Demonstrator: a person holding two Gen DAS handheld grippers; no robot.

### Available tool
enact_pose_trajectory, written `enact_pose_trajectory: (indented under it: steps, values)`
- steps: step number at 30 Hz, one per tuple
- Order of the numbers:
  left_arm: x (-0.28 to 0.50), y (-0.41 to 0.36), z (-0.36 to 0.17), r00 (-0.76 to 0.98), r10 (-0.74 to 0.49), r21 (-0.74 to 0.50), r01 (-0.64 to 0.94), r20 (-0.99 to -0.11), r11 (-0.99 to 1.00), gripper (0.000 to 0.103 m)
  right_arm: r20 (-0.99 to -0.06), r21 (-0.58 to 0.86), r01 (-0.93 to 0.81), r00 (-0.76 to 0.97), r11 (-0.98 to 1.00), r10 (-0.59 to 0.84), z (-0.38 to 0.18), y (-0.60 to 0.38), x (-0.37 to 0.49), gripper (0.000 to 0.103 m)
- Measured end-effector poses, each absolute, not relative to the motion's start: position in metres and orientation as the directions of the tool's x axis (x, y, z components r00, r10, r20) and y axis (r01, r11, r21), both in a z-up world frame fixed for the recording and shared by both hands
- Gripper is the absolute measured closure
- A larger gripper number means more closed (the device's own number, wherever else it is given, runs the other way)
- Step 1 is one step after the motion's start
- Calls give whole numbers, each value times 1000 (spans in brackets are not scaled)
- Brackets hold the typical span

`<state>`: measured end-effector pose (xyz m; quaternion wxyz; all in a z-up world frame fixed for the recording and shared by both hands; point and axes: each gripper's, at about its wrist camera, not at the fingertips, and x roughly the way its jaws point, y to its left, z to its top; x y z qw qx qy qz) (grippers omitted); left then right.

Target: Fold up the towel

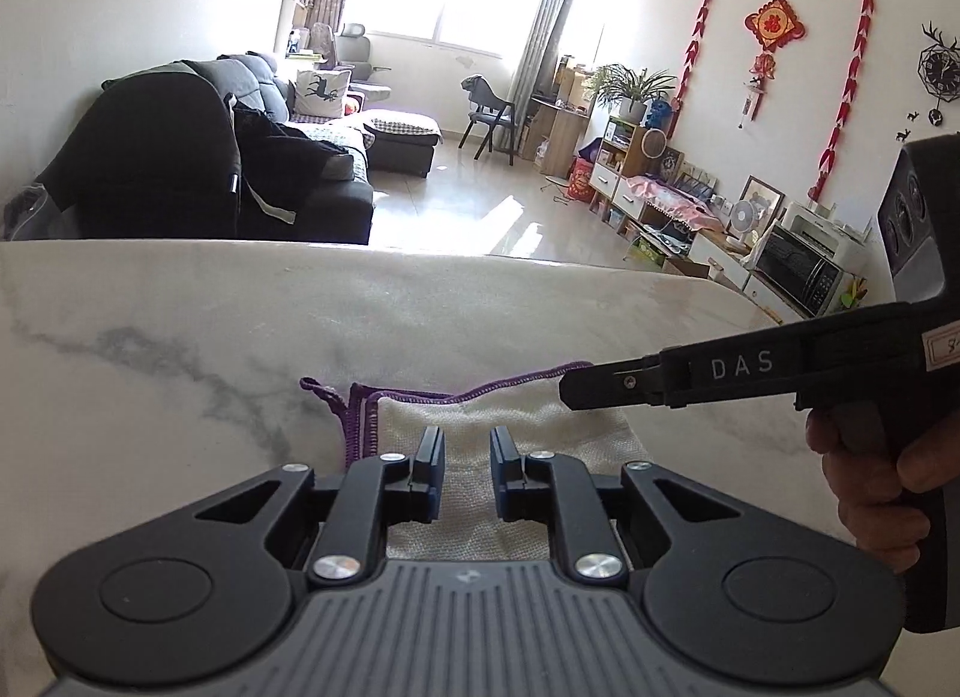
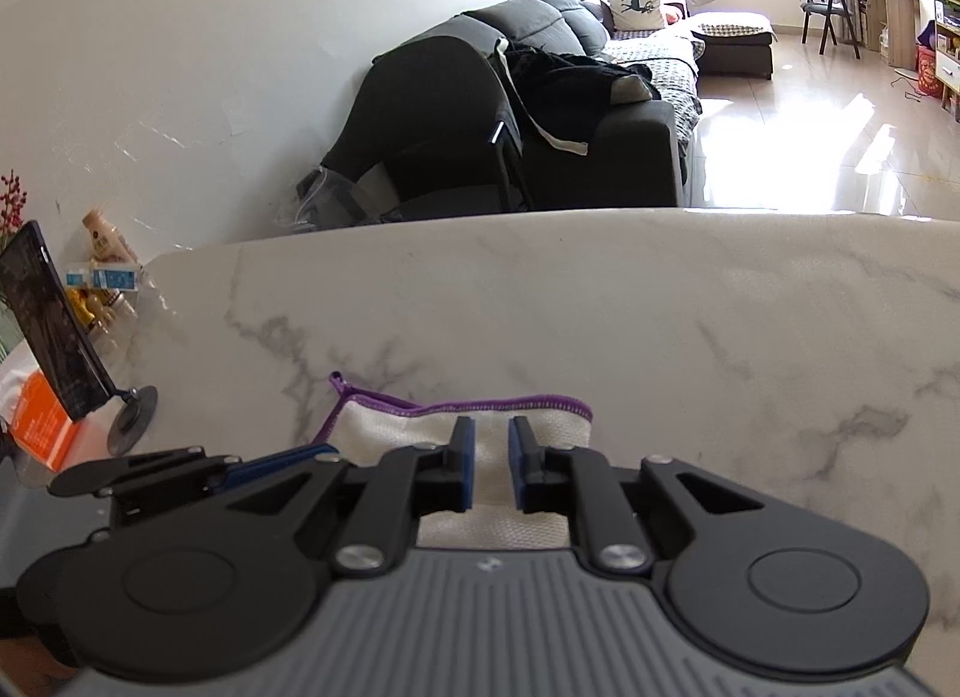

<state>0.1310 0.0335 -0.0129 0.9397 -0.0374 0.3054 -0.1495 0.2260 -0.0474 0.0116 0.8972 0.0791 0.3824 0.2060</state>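
A small white towel (image 1: 510, 427) with purple stitched edging lies folded on the white marble table (image 1: 180, 325). My left gripper (image 1: 467, 439) is open, its jaws a small gap apart just above the towel. My right gripper (image 2: 492, 430) is also open over the same towel (image 2: 420, 427), near its right part. The right gripper also shows in the left wrist view (image 1: 576, 391), reaching in from the right with its tips at the towel's far right corner. The left gripper shows at the lower left of the right wrist view (image 2: 78, 481).
A phone on a stand (image 2: 54, 331), an orange box (image 2: 42, 427) and small bottles (image 2: 108, 277) stand at the table's left end by the wall. Beyond the table's far edge are a dark sofa (image 1: 240, 156) and the living-room floor.
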Motion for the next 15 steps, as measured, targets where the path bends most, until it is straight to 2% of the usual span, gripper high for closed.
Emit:
enact_pose_trajectory:
  steps: [3, 7, 9, 15]
  values:
    - [135, 32, -21, 786, -257, -120, 230, -562, 966, 87, -652, 290, -324, 622, 901, 434, 9, -45, 223, 88]
    - [136, 41, -23, 790, -255, -160, 198, -558, 967, 88, -659, 252, -358, 617, 899, 430, 2, -37, 219, 89]
    - [136, 41, -23, 789, -244, -147, 195, -564, 970, 92, -657, 231, -365, 625, 902, 421, -1, -36, 217, 91]
    - [138, 40, -22, 790, -229, -125, 193, -569, 973, 92, -647, 215, -333, 656, 918, 389, -2, -54, 216, 91]
